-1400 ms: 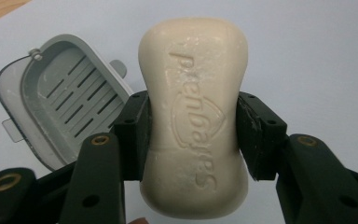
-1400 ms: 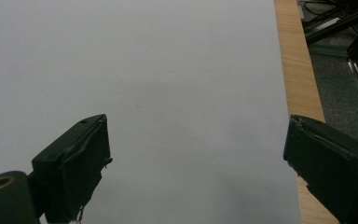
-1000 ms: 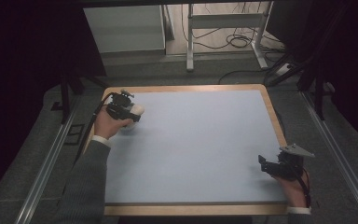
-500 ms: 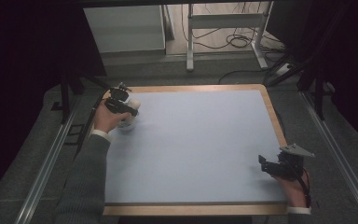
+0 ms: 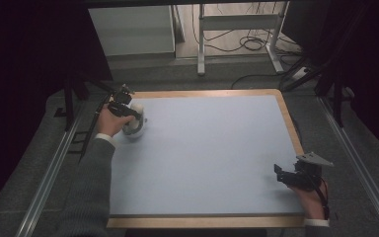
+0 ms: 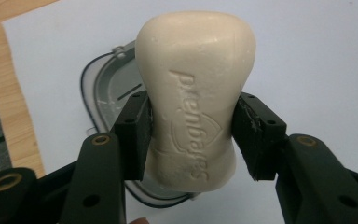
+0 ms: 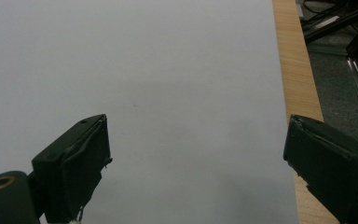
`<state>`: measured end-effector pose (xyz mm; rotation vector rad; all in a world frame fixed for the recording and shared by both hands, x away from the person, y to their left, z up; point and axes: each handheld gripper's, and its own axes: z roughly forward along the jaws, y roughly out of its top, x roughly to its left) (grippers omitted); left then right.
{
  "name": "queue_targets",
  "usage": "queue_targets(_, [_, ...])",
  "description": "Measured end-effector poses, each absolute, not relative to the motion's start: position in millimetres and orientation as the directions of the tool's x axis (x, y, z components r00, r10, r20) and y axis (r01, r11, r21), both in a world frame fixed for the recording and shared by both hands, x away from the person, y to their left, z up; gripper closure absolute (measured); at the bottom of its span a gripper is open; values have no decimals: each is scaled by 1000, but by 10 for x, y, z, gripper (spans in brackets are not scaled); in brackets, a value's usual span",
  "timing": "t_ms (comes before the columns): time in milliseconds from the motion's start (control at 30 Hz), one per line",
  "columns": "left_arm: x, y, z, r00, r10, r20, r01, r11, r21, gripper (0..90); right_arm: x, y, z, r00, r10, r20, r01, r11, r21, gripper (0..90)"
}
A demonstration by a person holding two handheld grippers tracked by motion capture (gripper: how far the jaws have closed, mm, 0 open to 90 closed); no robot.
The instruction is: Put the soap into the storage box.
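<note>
A cream bar of soap with embossed lettering is pinched at its narrow waist by my left gripper, which is shut on it. Just beneath the bar lies a clear soap dish on the light blue table top. From above, the left gripper holds the soap over the dish at the table's far left corner. My right gripper rests near the front right corner, its jaws wide open with nothing between them.
The table top is a light blue sheet with a wooden border. Metal rails run along both sides. A white cabinet and a metal stand with cables are on the floor beyond the far edge.
My left gripper has carried the soap a little toward the near side and right, over the dish. The right gripper has stayed where it was.
</note>
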<state>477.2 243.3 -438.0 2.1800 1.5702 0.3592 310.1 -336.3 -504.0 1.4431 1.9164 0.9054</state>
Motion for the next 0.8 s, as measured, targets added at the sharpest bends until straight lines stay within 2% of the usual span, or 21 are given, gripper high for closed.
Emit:
queue_targets(267, [4886,2429,-4545,295,955,-42,865,-248,436,498,3103,-3365,-5046,-256,966,-43,583,190,790,70])
queue_targets(533, [4935,2442,-4677,275,960,-56,871,-224,437,487,3105,-3374,-5053,-257,965,-44,585,192,788,70])
queue_targets(800, [4871,2365,-4631,305,950,-64,852,-242,464,312,3103,-3357,-5056,-259,965,-47,585,195,787,70])
